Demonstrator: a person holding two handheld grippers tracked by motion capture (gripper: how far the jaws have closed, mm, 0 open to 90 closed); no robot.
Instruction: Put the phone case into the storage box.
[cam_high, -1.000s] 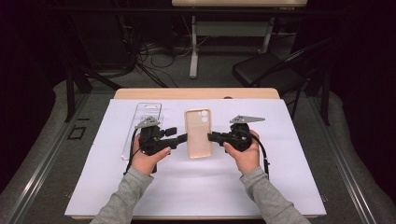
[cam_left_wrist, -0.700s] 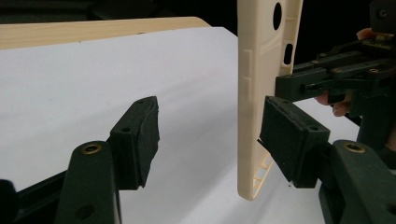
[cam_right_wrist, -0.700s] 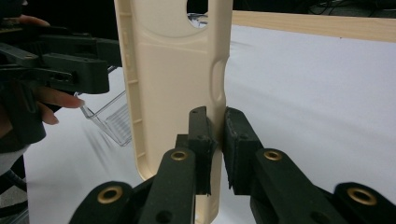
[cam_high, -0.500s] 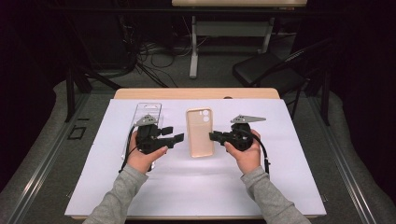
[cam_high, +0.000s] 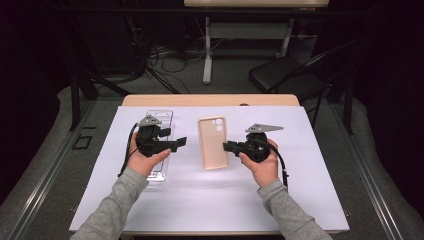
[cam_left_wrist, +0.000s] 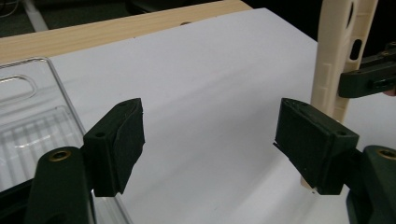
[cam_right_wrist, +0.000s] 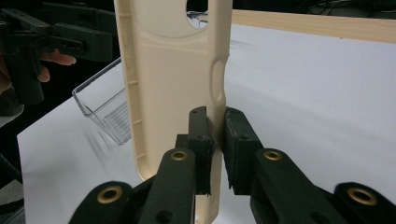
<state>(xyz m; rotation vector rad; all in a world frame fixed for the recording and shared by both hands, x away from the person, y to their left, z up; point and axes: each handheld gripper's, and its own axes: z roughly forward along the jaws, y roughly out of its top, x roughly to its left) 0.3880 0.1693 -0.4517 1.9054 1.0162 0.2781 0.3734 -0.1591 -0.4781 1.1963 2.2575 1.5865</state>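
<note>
Right gripper (cam_high: 226, 146) pinches the beige phone case (cam_high: 213, 142) by its edge; left gripper (cam_high: 181, 142), level over the table (cam_high: 300, 195), has just been opening, nothing between its jaws.

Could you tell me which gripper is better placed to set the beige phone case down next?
The right gripper: its fingers are clamped on the edge of the phone case. The left gripper has just opened its jaws, nothing is between them, and it sits apart over the clear tray.

case (cam_high: 213, 142) mid-sheet (cam_high: 210, 200) | tray (cam_high: 159, 145) left of it (well apart) | chair (cam_high: 285, 75) behind table (cam_high: 210, 100)
</note>
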